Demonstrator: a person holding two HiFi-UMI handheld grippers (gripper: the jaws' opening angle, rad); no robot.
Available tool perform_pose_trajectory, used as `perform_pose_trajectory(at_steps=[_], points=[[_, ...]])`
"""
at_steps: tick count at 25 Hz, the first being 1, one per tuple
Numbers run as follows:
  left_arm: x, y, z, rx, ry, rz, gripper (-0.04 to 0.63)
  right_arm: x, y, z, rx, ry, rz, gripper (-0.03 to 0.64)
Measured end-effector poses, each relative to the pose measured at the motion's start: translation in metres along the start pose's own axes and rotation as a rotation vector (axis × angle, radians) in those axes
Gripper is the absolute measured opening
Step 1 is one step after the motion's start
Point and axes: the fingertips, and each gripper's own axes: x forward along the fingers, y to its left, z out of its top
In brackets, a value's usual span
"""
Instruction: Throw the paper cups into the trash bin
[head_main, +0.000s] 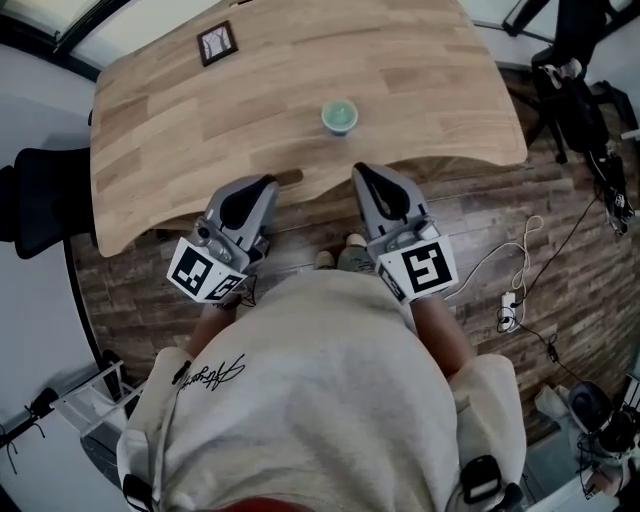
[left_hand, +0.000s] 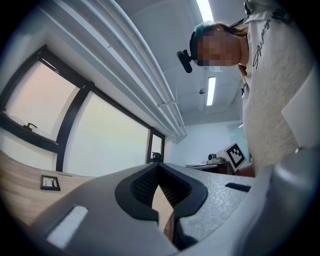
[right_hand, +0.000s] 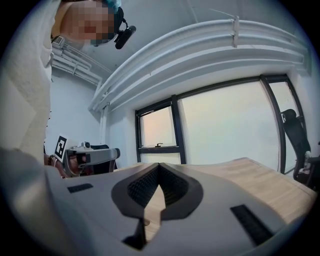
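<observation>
A pale green paper cup (head_main: 339, 117) stands upright on the wooden table (head_main: 200, 130), near the middle of its front edge. Both grippers hover side by side just in front of that edge, short of the cup. My left gripper (head_main: 268, 184) is shut with nothing between its jaws, and its black pads meet at the tips (left_hand: 158, 166). My right gripper (head_main: 360, 170) is also shut and empty, its tips together (right_hand: 159, 165). The cup lies a little beyond and between the two grippers. No trash bin shows in any view.
A small dark-framed card (head_main: 217, 43) lies at the table's far left. A black chair (head_main: 35, 200) stands to the left of the table. Black equipment stands (head_main: 580, 100) and cables with a power strip (head_main: 510, 310) occupy the wooden floor on the right.
</observation>
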Motion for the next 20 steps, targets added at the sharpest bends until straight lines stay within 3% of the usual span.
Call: perform_pose_trajectory(at_steps=[5,20], points=[[0.008,0.003,-0.004,-0.003,0.006,0.030,0.003,0.005,-0.009,-0.014,0.029,0.057,0.055,0.008],[0.007,0.011,-0.022,-0.037,0.044,0.109,0.003,0.023,-0.031,-0.039,0.056,0.050,0.095,0.009]])
